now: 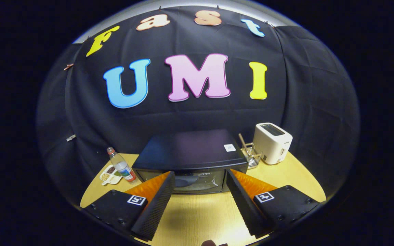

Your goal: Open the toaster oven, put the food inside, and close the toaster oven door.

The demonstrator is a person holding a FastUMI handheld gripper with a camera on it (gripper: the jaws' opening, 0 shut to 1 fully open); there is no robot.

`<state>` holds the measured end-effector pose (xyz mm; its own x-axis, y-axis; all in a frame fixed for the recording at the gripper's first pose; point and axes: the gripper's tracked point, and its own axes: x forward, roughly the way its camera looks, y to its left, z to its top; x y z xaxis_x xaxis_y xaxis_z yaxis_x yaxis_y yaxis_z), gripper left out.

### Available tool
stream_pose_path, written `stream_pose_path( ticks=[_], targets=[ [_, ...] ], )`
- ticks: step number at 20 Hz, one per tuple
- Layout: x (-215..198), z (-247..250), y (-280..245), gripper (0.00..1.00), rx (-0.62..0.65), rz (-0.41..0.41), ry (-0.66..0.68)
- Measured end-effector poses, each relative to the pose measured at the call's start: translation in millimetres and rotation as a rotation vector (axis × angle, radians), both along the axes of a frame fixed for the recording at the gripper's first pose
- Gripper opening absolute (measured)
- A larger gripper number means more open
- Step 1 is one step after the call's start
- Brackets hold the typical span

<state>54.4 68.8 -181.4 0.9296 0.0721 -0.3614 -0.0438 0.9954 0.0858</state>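
One toaster oven, door shut, is sitting at twelve o'clock; one bottle at ten. The gripper is gaping wide, holding nothing.

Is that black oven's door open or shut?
Shut: the toaster oven door stands upright, beyond the open gripper.

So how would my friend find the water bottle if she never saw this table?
Start at the big black toaster oven in the middle of the wooden table, just beyond the open hand-held gripper. Look beside its left front corner: the water bottle stands there next to a small divided snack dish. It is the one clear, tall, capped thing.
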Motion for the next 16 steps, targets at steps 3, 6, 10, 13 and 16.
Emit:
stream_pose_path(
  ticks=[3,6,10,13,16],
  targets=[
    [-11.9,44.6,-19.1,0.99,0.006,-0.016,-0.081],
    [-23.1,91.2,-46.3,0.99,-0.029,-0.043,-0.17],
    [-44.9,158.7,-80.4,0.99,-0.108,-0.079,-0.316],
    [-30.7,218.6,-95.4,0.99,-0.155,-0.089,-0.404],
    [-48.3,247.0,-94.0,0.99,-0.16,-0.097,-0.441]
  ],
)
